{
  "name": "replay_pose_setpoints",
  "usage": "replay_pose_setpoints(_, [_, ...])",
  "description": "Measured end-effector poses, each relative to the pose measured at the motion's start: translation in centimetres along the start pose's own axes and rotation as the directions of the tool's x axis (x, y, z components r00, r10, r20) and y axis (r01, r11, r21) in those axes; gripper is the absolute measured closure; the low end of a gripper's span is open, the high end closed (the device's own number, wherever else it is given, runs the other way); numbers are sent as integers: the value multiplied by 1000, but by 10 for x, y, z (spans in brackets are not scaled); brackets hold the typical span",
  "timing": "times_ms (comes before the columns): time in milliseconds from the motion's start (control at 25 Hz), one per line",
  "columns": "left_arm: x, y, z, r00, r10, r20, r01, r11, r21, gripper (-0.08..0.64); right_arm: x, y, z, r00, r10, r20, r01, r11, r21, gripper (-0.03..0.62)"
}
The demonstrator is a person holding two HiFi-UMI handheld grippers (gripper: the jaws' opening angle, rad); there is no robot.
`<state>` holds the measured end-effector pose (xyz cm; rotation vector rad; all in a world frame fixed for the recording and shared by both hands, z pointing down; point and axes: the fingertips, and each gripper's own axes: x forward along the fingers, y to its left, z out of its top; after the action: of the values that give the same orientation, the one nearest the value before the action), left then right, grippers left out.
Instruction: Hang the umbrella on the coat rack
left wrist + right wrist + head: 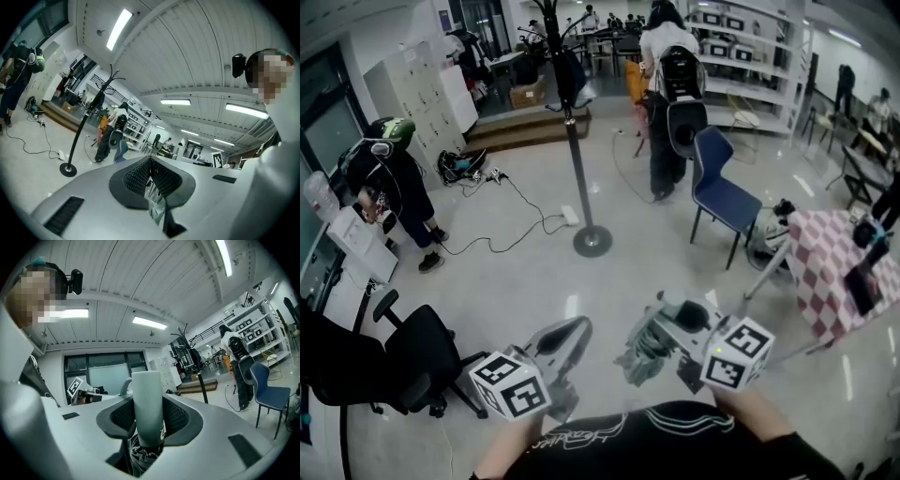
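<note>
Right fingers [180, 418] clamp umbrella [147, 404], left fingers [136, 178] pressed together, coat rack [572, 122] ahead, blue chair [722, 192], person [670, 94] nearby

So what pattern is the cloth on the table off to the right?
Red-and-white checks. The tablecloth shows best in the head view.

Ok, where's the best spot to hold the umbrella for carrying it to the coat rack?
By the umbrella's handle, straight and cylindrical, pads closing across it from both sides, as the right hand-held gripper has it. The handle looks rigid and even; the folded canopy below is soft and bunched, likely a poorer hold.
</note>
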<state>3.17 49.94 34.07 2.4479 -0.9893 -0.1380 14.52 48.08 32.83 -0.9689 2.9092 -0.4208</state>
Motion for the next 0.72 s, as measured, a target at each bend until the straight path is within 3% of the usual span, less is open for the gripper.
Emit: replay_pose_setpoints(720, [88, 28, 13, 999, 40, 30, -40, 999, 7, 561, 14, -103, 15, 1000, 19, 6, -19, 999, 27, 431])
